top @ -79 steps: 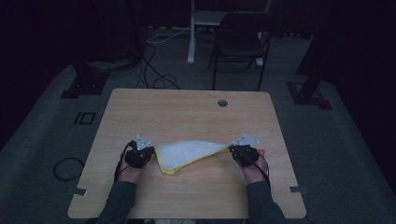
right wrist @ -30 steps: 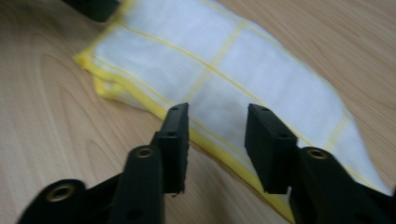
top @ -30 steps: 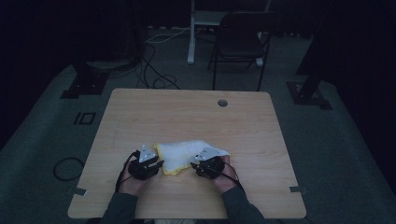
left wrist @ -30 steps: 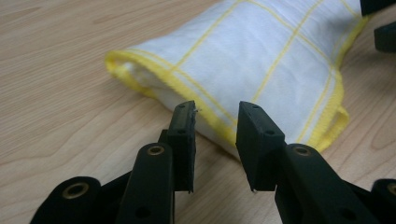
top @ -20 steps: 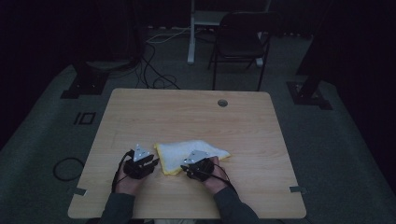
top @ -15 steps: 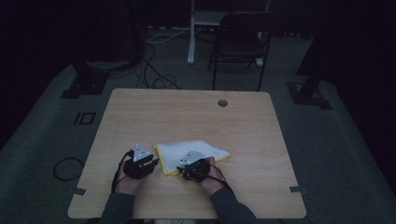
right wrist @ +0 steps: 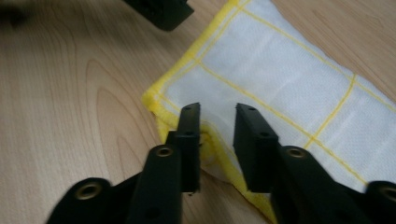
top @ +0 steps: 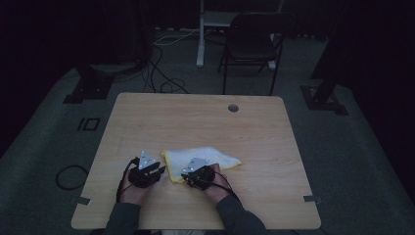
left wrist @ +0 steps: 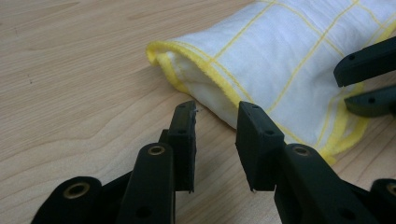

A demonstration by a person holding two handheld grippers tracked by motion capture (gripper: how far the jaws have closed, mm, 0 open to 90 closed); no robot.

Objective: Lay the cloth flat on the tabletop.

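Note:
A white cloth [top: 215,156] with yellow grid lines and a yellow hem lies folded on the wooden table [top: 195,122], near its front. My left gripper [top: 162,171] rests at the cloth's left end. In the left gripper view its jaws [left wrist: 215,108] stand apart over bare wood, the folded hem [left wrist: 205,70] just past their tips. My right gripper [top: 183,177] sits on the cloth's front left corner, pointing toward the left one. Its jaws [right wrist: 217,109] have just been closing; a gap remains, with the cloth's [right wrist: 280,74] doubled hem between them.
A round cable hole [top: 233,107] is in the table's far side. A dark chair [top: 254,44] and a white post [top: 200,34] stand beyond the table, with cables on the floor [top: 161,73] at the back left.
My right gripper has travelled left across the cloth to the left gripper's side, and the cloth now lies folded over itself and shorter. The left gripper has kept still.

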